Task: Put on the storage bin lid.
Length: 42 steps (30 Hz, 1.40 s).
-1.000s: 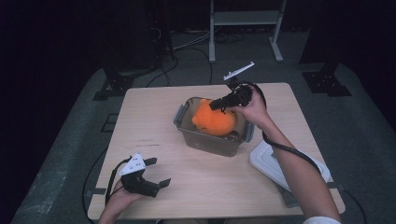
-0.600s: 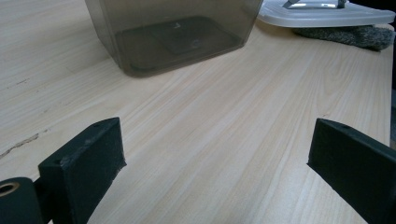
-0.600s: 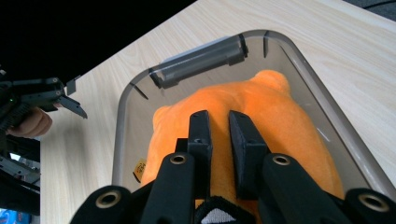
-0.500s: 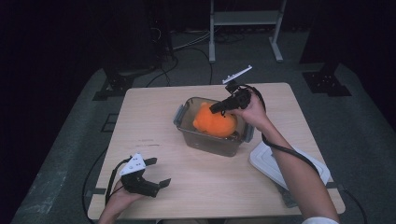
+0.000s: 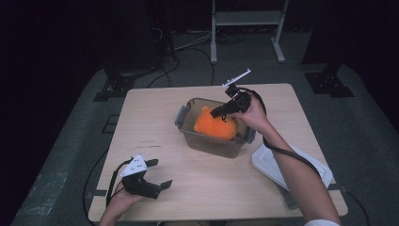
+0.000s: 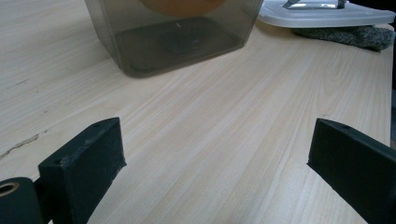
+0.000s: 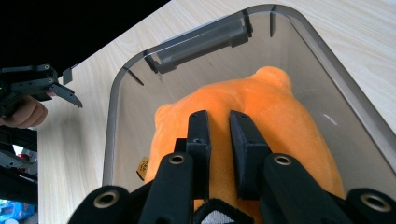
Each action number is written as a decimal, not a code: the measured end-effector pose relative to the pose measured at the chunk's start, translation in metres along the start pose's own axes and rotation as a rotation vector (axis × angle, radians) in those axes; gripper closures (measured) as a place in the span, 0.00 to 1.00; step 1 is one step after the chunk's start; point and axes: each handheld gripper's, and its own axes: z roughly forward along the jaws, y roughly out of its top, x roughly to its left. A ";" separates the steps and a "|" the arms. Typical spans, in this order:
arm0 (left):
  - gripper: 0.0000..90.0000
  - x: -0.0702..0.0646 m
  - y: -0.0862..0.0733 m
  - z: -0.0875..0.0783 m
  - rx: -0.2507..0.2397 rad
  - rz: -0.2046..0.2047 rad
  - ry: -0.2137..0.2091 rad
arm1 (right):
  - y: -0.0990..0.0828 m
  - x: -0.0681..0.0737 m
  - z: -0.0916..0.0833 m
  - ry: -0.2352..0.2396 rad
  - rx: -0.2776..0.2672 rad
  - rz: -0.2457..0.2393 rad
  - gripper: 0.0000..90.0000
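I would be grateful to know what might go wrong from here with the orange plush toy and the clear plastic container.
1. The right gripper, jaws nearly closed above the orange plush toy, seems to pinch little or no fabric, so a lift may come up empty.
2. The toy fits snugly inside the clear plastic container; pulling could drag the container along, since the open left gripper rests apart from it.
3. The white plastic lid overhangs the table edge and might be knocked off.

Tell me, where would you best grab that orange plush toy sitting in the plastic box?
Come from straight above, since the box walls block every side, and pinch the raised hump of the orange plush toy; its soft fabric bunches easily between narrow jaws.
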 end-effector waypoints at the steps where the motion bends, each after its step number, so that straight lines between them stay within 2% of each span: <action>1: 0.03 0.000 0.000 0.000 -0.001 0.000 0.000 | 0.000 0.000 0.000 0.001 0.004 0.003 0.87; 42: 0.03 0.000 0.000 0.000 -0.003 -0.004 0.000 | -0.005 0.003 0.015 -0.004 0.079 -0.003 0.88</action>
